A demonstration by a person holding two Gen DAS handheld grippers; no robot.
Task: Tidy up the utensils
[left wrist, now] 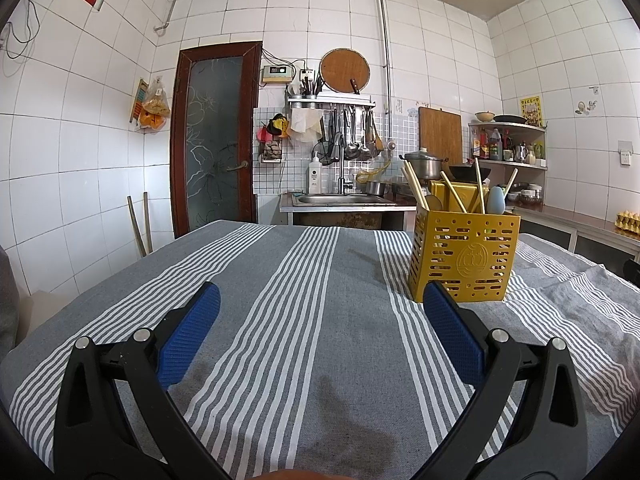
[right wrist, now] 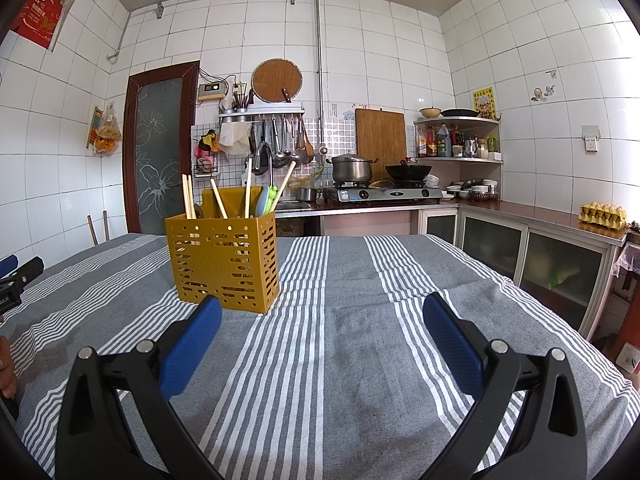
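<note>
A yellow perforated utensil holder (left wrist: 464, 258) stands upright on the grey striped tablecloth (left wrist: 304, 320). It holds several wooden chopsticks (left wrist: 414, 190), a wooden spoon and a pale blue utensil (left wrist: 496, 200). It also shows in the right wrist view (right wrist: 226, 262) with its chopsticks (right wrist: 188, 198). My left gripper (left wrist: 322, 294) is open and empty, low over the cloth, with the holder just beyond its right finger. My right gripper (right wrist: 322, 306) is open and empty, with the holder just beyond its left finger. The left gripper's tip shows at the right wrist view's left edge (right wrist: 20, 276).
The cloth (right wrist: 360, 340) covers the whole table. Behind the table are a sink (left wrist: 340, 200), a stove with a pot (right wrist: 352, 168) and a wok (right wrist: 408, 170), a counter with an egg tray (right wrist: 602, 214), and a brown door (left wrist: 214, 136).
</note>
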